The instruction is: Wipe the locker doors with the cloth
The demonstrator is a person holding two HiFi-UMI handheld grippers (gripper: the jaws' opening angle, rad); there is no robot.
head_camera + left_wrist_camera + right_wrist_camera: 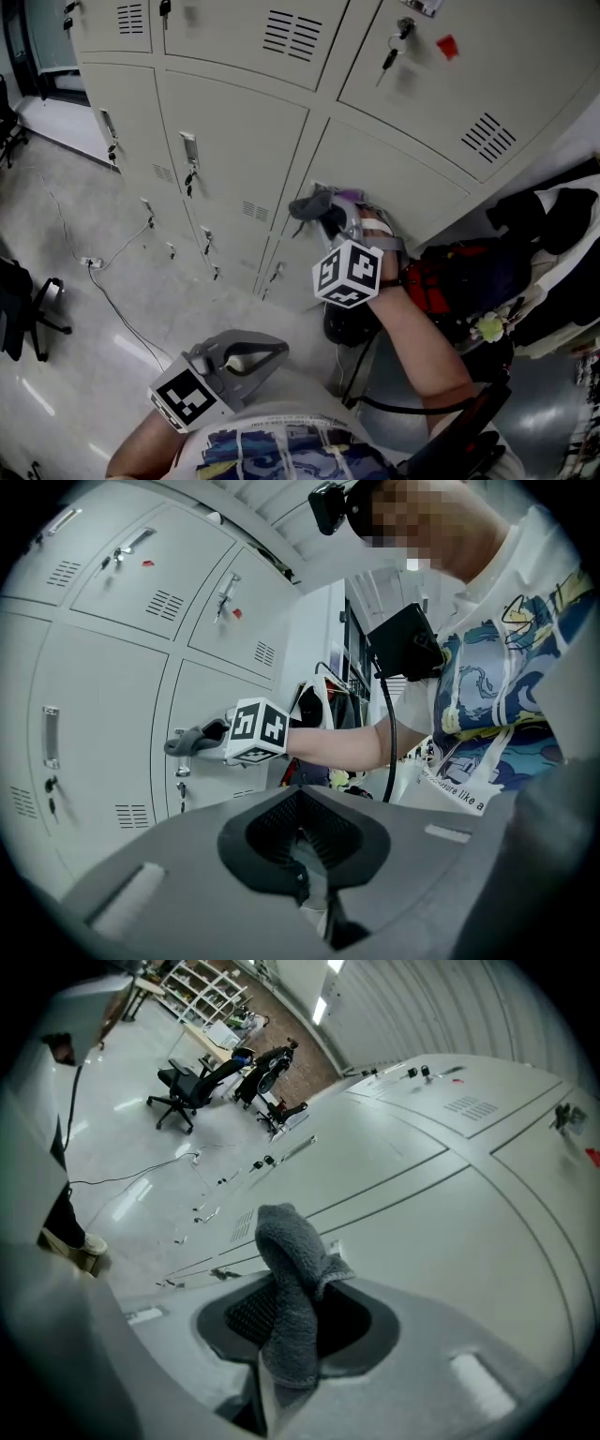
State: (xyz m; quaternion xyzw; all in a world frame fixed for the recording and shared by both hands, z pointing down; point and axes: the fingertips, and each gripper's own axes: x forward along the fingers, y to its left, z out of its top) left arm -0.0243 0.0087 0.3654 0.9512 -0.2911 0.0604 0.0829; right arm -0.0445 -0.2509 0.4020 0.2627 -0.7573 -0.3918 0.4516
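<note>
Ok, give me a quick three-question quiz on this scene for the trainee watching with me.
1. Short answer: what colour is the small tag on the upper locker door?
2. Multiple choice: the right gripper holds: A a grey cloth; B a key; C nothing.
3. True or false: the left gripper rests on a locker door.
Key: 1 Red. 2 A. 3 False: it hangs low by the person's body, clear of every locker door.

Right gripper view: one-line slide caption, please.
Right gripper jaws shut on a grey cloth, close to the beige locker doors.
</note>
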